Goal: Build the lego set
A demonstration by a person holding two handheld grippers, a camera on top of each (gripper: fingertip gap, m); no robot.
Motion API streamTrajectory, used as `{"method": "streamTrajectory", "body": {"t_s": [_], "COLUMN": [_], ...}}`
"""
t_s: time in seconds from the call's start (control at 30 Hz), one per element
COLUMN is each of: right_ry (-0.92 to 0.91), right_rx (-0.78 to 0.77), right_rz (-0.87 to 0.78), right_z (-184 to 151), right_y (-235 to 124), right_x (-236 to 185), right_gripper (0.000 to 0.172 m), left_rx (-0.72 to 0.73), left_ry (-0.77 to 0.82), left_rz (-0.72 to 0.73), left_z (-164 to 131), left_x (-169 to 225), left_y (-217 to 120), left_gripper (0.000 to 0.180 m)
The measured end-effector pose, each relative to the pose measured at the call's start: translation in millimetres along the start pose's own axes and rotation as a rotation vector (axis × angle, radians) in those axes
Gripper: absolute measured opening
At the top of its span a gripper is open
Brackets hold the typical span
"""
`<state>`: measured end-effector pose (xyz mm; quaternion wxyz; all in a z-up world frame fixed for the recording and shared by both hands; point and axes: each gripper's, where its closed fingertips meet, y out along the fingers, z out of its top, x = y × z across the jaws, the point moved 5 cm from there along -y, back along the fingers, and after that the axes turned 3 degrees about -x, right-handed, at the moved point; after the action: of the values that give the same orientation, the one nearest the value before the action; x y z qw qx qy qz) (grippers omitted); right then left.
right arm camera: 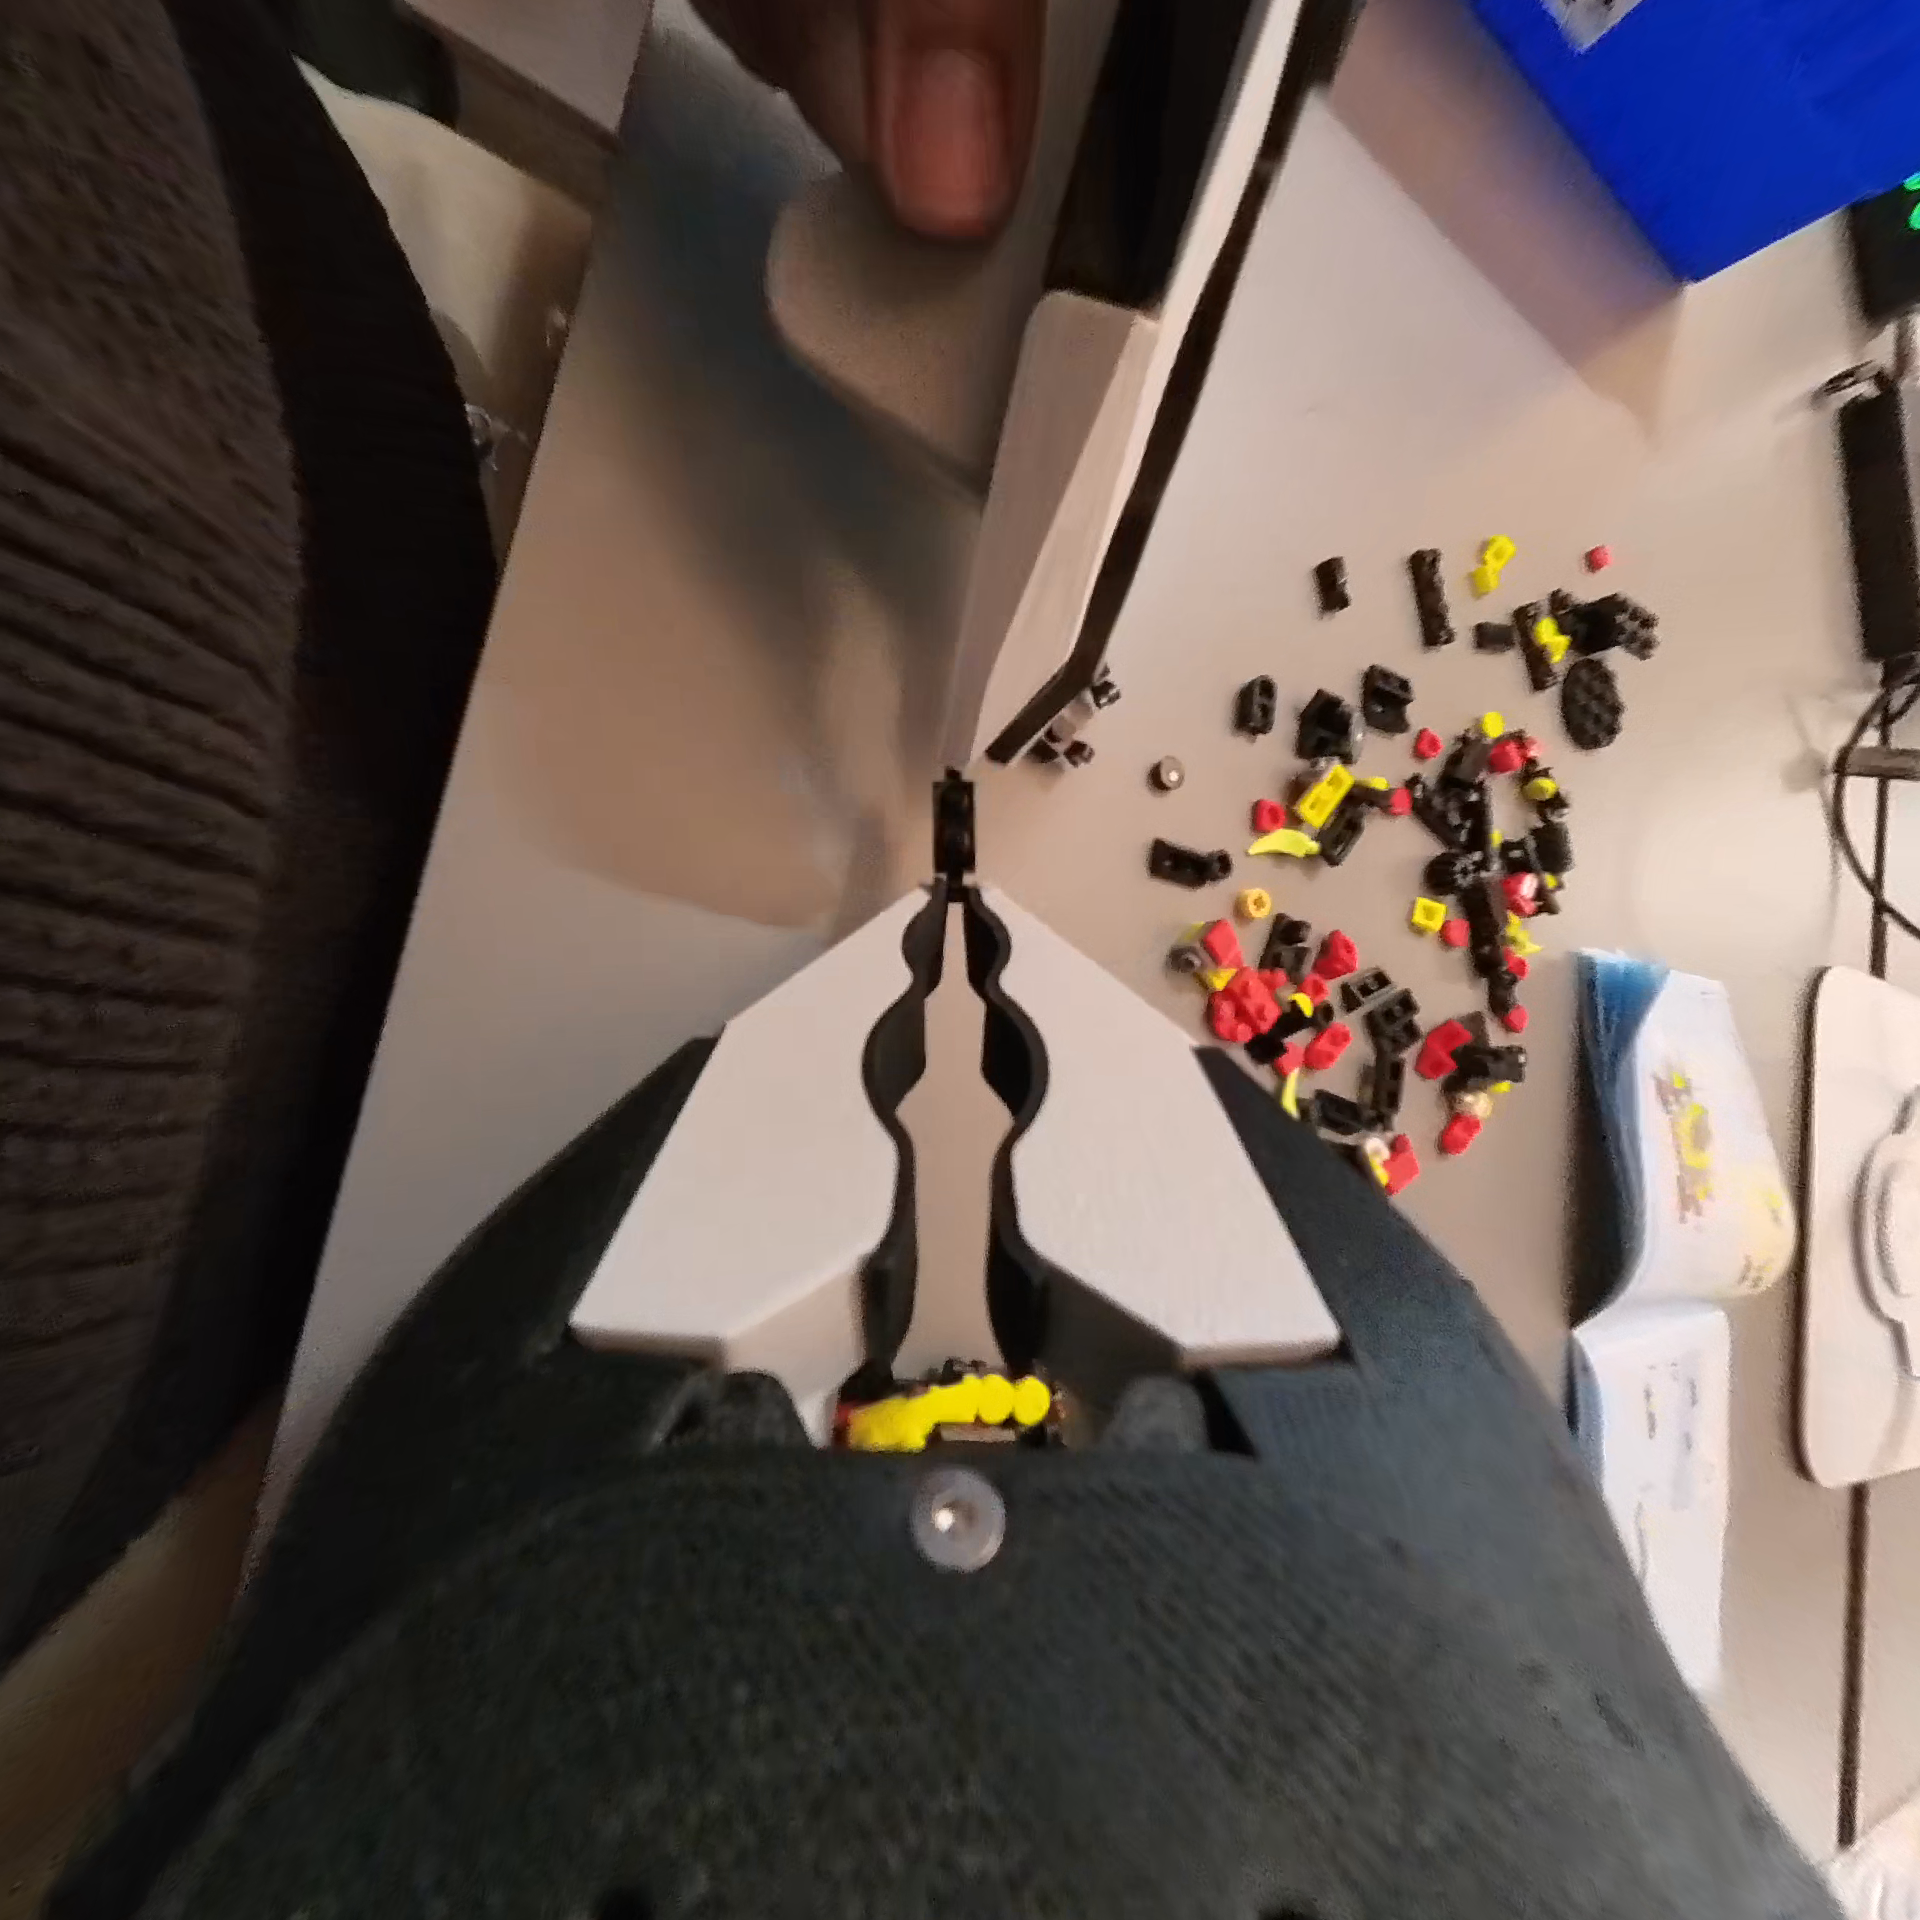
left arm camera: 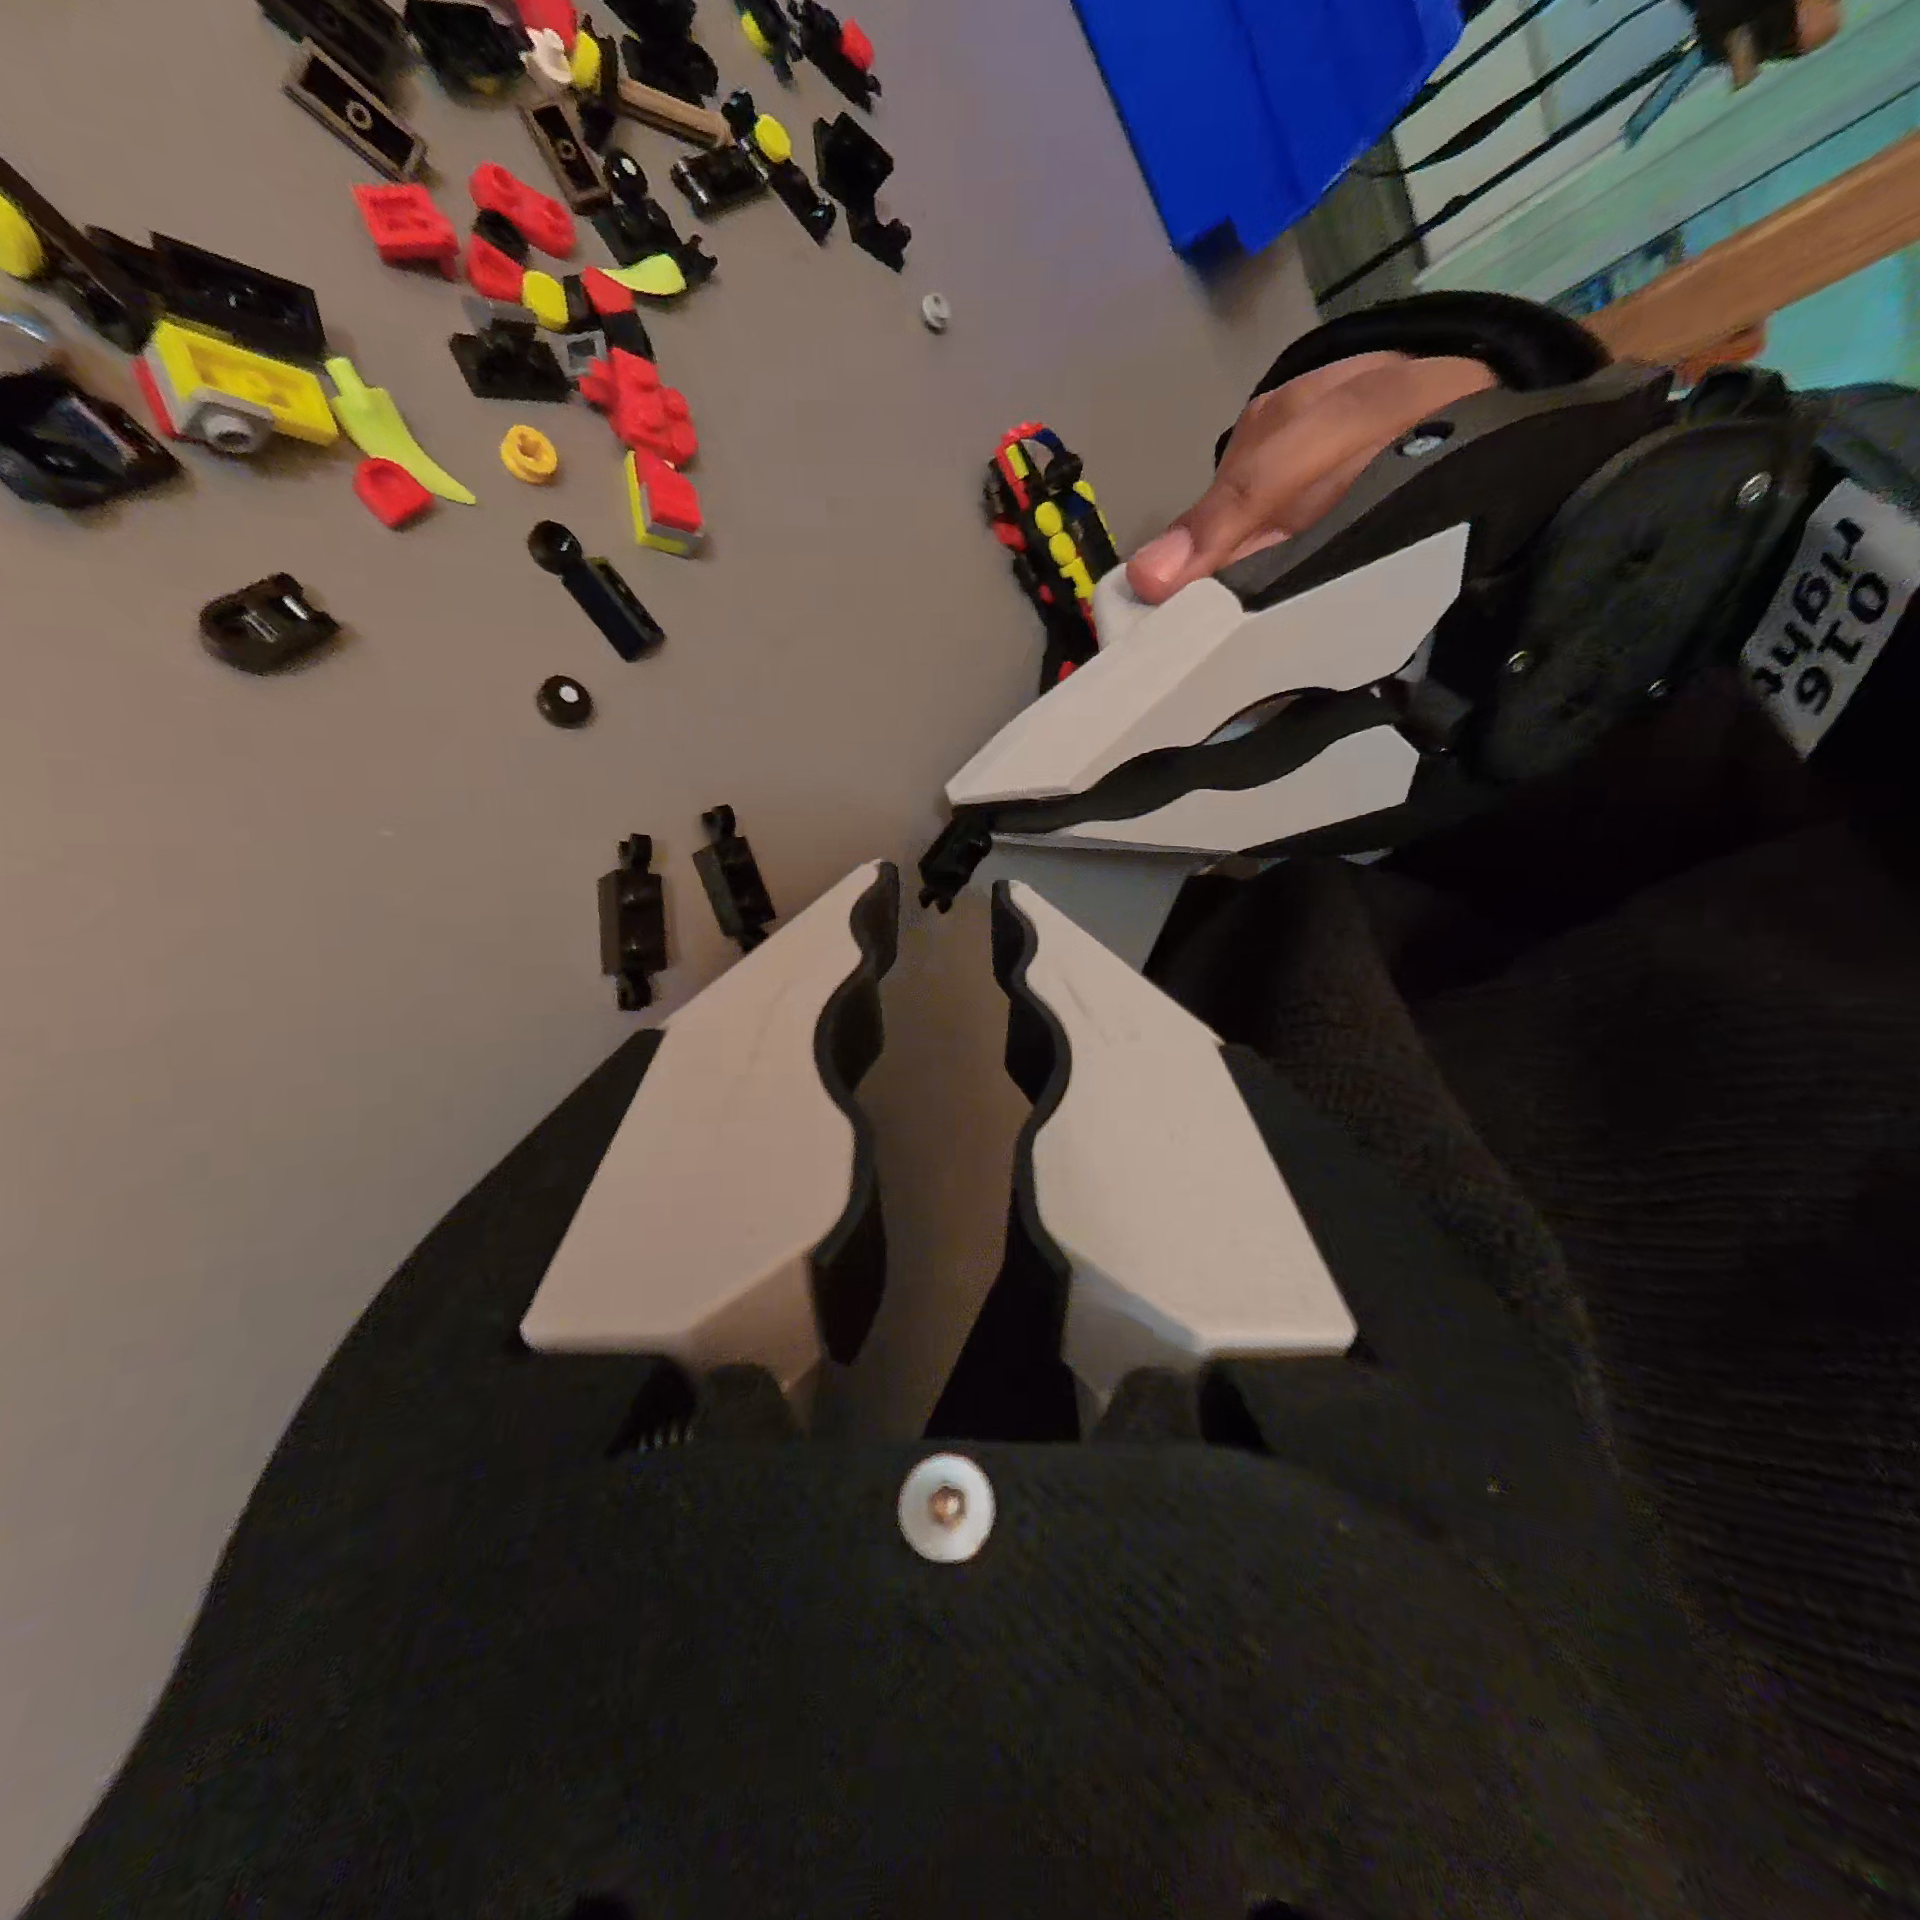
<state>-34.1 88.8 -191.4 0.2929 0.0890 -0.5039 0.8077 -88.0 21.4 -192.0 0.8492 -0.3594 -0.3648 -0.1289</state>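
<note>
My right gripper is shut on a small black clip brick that sticks out past its tips. In the left wrist view the right gripper reaches in from the right, a hand on it, with the black brick in its tips. My left gripper is open. Its fingertips stand just below the brick, one on each side, and do not press on it. Its pale finger also shows, blurred, at the top of the right wrist view.
Two black clip bricks lie on the grey table. A small red, yellow and black model stands behind. Loose bricks spread to the right. A blue box and a booklet are farther off. Only a small space, under 4 cm, lies between the two pairs of fingers.
</note>
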Motion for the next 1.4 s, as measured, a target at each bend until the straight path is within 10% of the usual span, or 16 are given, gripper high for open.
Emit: {"method": "streamTrajectory", "body": {"t_s": [0.67, 1.2, 1.4], "right_ry": [0.279, 0.775, 0.924], "right_rx": [-0.039, 0.375, 0.449], "right_rz": [0.142, -0.33, -0.248], "right_z": [-8.3, -62.2, -81.9], "right_y": [1.3, -101.0, -100.3], "right_x": [14.6, 52.8, 56.9], "right_gripper": [0.018, 0.022, 0.035], "left_rx": [-0.046, 0.081, 0.125], "left_ry": [0.19, 0.29, 0.298], "left_rz": [0.208, 0.187, 0.182], "left_z": [-3.3, 12.8, 17.5], "left_x": [-8.0, 2.7, 3.0], "left_y": [1.7, -1.3, -5.1], "left_gripper": [0.016, 0.016, 0.016]}}
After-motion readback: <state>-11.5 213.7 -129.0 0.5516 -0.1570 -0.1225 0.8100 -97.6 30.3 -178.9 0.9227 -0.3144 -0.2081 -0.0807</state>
